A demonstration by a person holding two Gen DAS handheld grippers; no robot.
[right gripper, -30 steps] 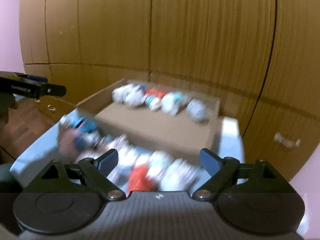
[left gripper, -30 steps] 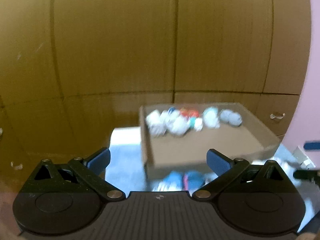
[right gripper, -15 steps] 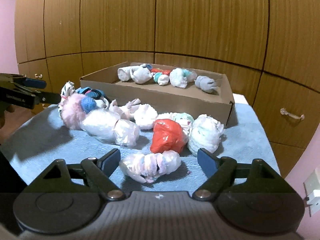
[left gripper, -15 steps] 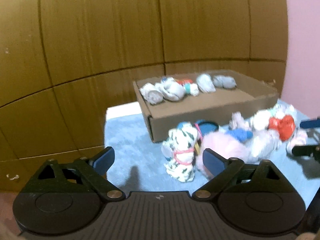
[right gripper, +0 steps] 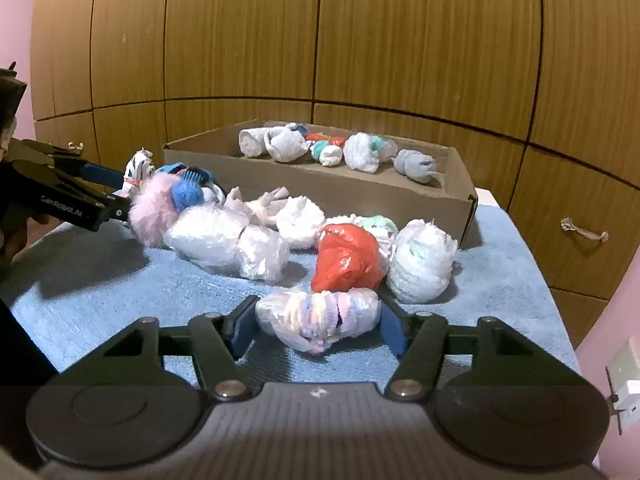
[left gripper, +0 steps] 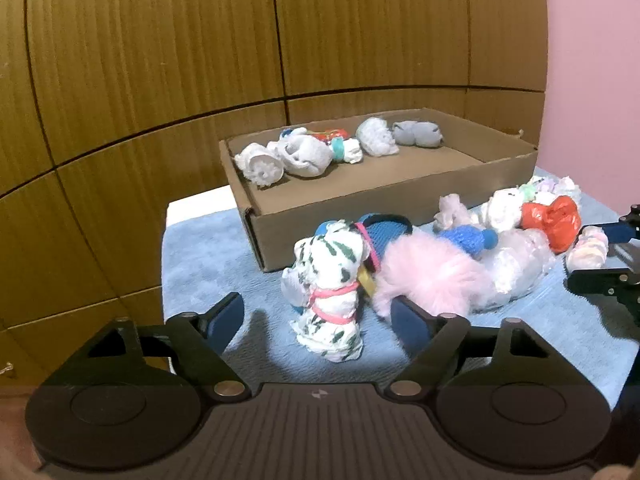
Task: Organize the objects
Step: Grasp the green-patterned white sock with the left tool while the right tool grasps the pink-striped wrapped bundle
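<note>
While the left wrist view looks along the left tongs (left gripper: 316,320), their two blue fingers stand apart at the lower middle of the frame and have just been closing. A white spotted toy dog (left gripper: 330,292) stands upright between them, but neither finger touches it. Just right of the dog lies a pink fluffy toy (left gripper: 432,276), and further right a red plastic bundle (left gripper: 554,216). All of this rests on a blue cloth (left gripper: 208,252) that covers the table. A shallow cardboard box (left gripper: 400,196) sits in the middle of the frame, with several small wrapped bundles along its far wall.

From the right wrist view, the right tongs (right gripper: 318,326) are at the lower middle, and they also have just been closing. A pastel bundle in clear plastic (right gripper: 318,314) lies crosswise between the fingers, which seem to touch both of its ends, so the tongs look clamped on it. Behind it lie the red bundle (right gripper: 346,258) and a white wrapped bundle (right gripper: 422,260). The box (right gripper: 360,190) is in the upper middle.
</note>
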